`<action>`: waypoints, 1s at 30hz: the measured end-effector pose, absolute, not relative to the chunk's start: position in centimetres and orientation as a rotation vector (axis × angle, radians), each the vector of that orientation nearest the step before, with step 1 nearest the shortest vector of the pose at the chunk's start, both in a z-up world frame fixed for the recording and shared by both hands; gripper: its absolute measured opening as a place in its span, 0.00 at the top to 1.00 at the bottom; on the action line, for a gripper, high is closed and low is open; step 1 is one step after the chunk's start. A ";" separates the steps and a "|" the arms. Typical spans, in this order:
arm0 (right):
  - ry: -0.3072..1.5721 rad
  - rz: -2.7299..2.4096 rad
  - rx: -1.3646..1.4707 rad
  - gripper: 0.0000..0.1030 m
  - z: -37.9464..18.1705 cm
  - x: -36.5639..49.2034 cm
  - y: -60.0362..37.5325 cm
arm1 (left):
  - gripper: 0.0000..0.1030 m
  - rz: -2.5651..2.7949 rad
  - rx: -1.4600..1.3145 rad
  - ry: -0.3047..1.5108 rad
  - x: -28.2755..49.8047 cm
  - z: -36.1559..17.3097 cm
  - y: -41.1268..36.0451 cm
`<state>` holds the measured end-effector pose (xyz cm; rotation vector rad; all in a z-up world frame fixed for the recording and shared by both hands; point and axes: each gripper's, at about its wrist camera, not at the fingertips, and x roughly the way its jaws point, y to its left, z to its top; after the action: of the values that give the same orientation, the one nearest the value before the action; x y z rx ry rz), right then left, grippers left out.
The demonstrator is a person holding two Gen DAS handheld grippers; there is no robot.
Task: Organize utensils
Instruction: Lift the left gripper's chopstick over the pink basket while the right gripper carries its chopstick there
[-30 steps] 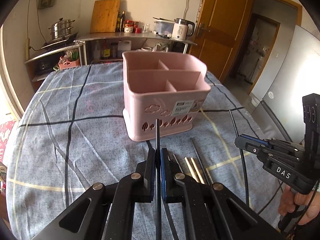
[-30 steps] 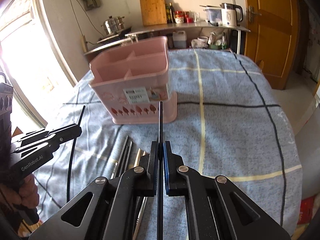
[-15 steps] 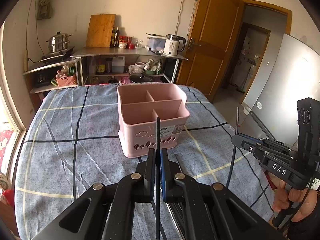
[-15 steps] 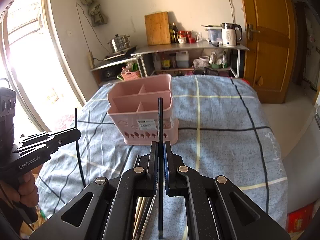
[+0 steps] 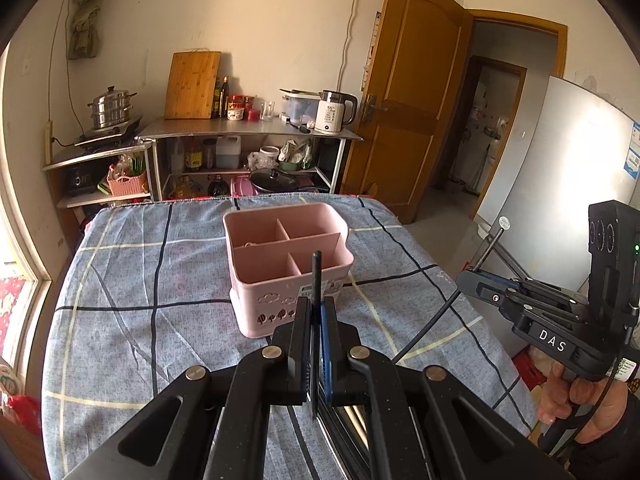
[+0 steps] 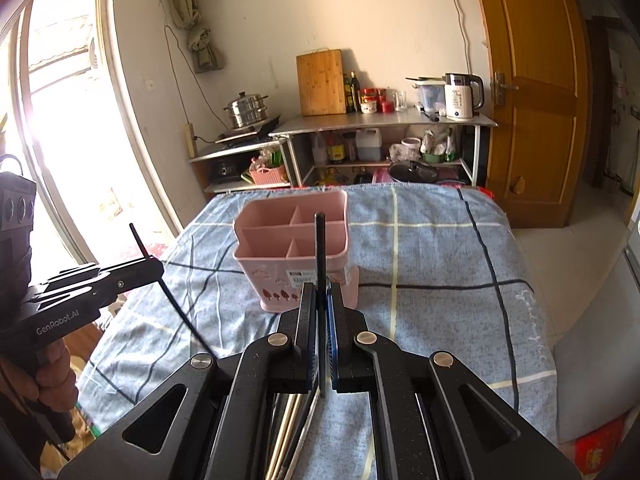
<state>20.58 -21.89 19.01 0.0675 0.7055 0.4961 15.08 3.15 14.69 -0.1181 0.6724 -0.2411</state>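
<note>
2 tools [image 5: 316, 320] [image 6: 322, 312] well above bare tablecloth [image 5: 120, 320]

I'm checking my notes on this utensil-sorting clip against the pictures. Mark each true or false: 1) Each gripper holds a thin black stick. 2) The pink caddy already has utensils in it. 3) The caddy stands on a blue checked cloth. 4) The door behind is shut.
1) True: the left gripper and the right gripper are each shut on a black stick.
2) False: the compartments of the pink caddy that show look empty.
3) True: it stands on the blue checked cloth.
4) False: the wooden door stands open.
</note>
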 end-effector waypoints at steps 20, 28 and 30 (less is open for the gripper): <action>0.561 0.562 0.078 0.95 25.6 26.3 -17.5 | 0.96 -0.208 -0.154 0.534 22.0 24.5 6.7; 0.533 0.572 0.113 0.95 26.4 29.3 -15.9 | 0.96 -0.161 -0.155 0.525 25.5 24.8 7.8; 0.544 0.575 0.118 0.95 25.9 30.0 -15.5 | 0.96 -0.154 -0.160 0.540 26.2 23.9 8.0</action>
<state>29.95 -15.53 25.91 0.1182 0.5442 0.5753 26.25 8.04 23.87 -0.1599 0.5398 -0.1535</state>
